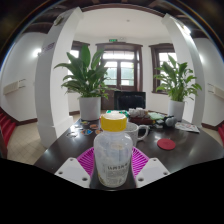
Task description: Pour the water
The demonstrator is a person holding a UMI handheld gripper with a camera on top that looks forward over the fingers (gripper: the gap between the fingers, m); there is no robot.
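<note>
Step in hand, by your look: carry phase, pour not yet begun. Gripper (113,165) clamped on bottle (113,150), both pink pads (86,160) pressing its sides. Bottle upright, translucent, ribbed, yellow cap on top. White mug (134,131) just beyond it on dark table (190,150); red coaster (167,144) to right. Next: you need cap off, then tilt bottle mouth over mug.
</note>
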